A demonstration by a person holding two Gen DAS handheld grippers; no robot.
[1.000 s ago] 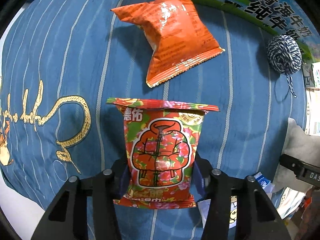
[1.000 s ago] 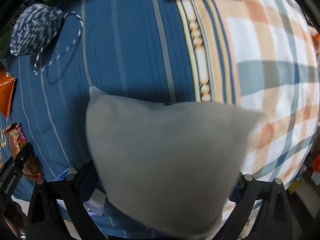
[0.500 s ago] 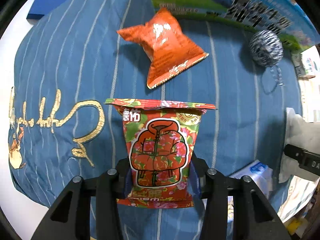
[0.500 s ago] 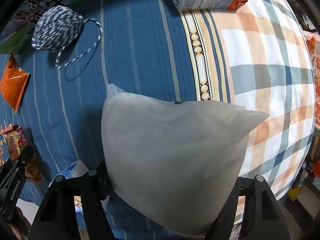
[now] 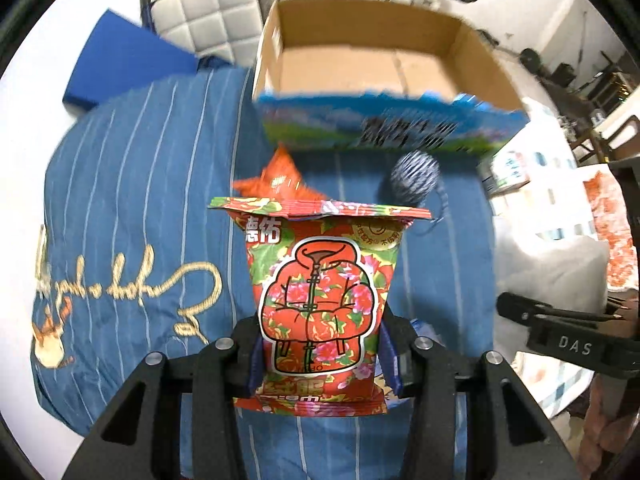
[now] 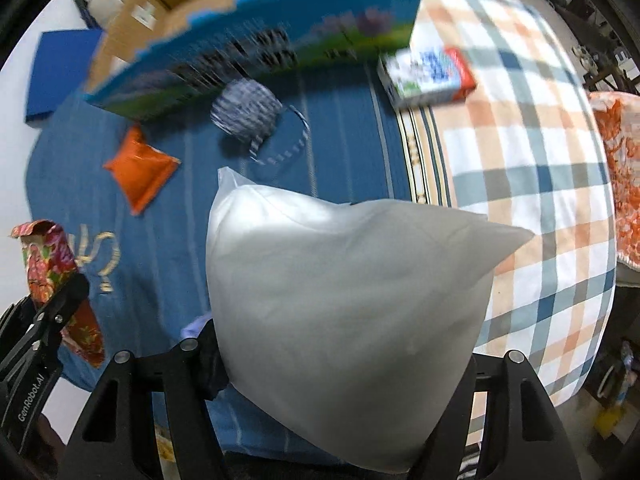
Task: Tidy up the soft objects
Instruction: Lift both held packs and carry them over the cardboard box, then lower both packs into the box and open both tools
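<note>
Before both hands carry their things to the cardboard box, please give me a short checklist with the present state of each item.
1. Left gripper shut on snack bag: ok.
2. Right gripper shut on white pillow after its jaws were just closing: ok.
3. Cardboard box open on top: ok.
4. Room in the box: ok, visible floor looks bare.
5. Grippers apart from each other: ok.
6. Pillow hold firm: cannot tell.

blurred lettering on printed box (image 6: pixel 256 52), pillow (image 6: pixel 344 292) hiding right tool's fingertips
</note>
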